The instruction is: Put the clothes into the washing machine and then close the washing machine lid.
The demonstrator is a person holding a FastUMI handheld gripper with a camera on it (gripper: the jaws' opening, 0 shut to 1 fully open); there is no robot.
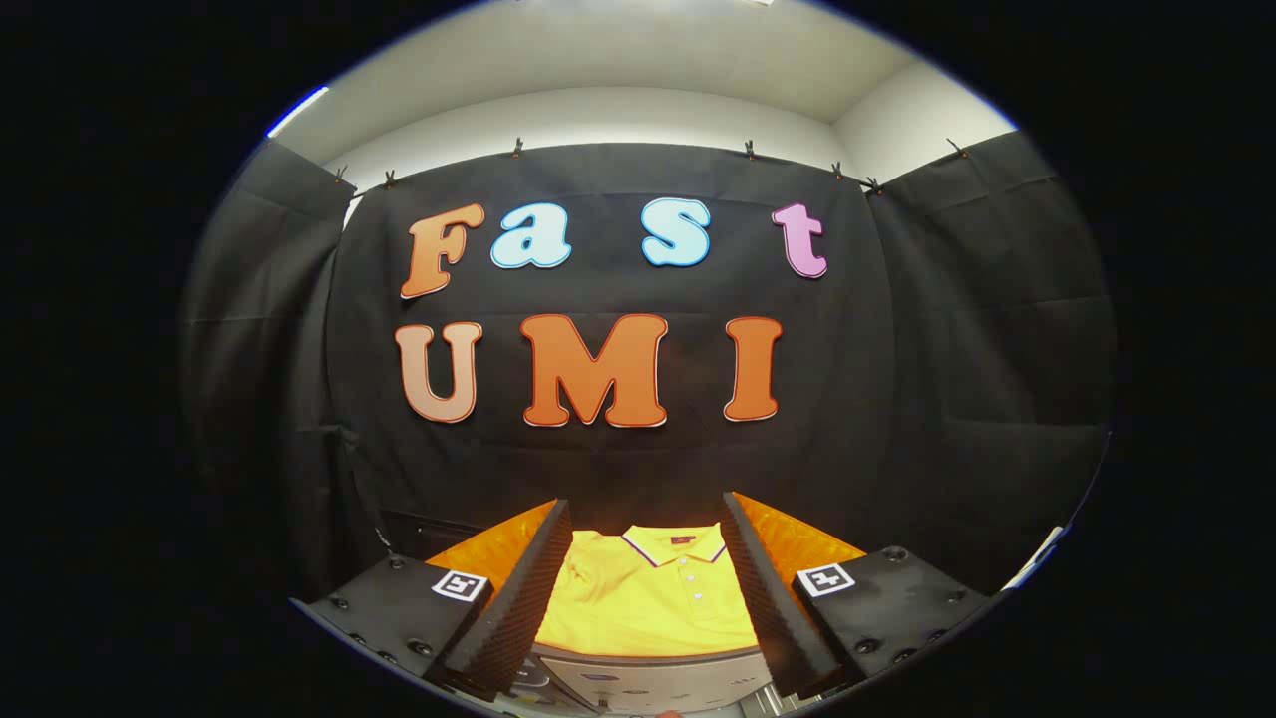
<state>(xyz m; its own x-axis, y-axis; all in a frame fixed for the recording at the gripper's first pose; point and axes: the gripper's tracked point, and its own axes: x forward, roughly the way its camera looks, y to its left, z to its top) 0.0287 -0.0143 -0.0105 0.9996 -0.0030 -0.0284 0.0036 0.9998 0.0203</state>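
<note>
The tongs (646, 598) point forward and a little downward, their two fingers (513, 598) spread wide apart with nothing clamped between them. Each finger has a ribbed inner pad, and each carries a small square black-and-white marker (460, 585) on the flat block behind it. In the open gap between the fingers lies a yellow polo shirt (648, 598), spread flat with its collar (673, 543) at the far end, away from the tongs. The collar has a thin dark and white trim along its edge, and a short row of small white buttons (691, 578) runs down the placket below it. The shirt is not touching either finger as far as can be told; it lies lower than the fingers and just ahead of them. The near edge of the shirt meets a pale grey surface with a rounded front edge (648, 670), which may be the top of the washing machine, though too little of it shows to be sure. Beyond the shirt hangs the black cloth wall (897, 349) of the booth, pinned up with small clips (517, 148) along its top edge, and above that a white wall (598, 110) and ceiling.
</note>
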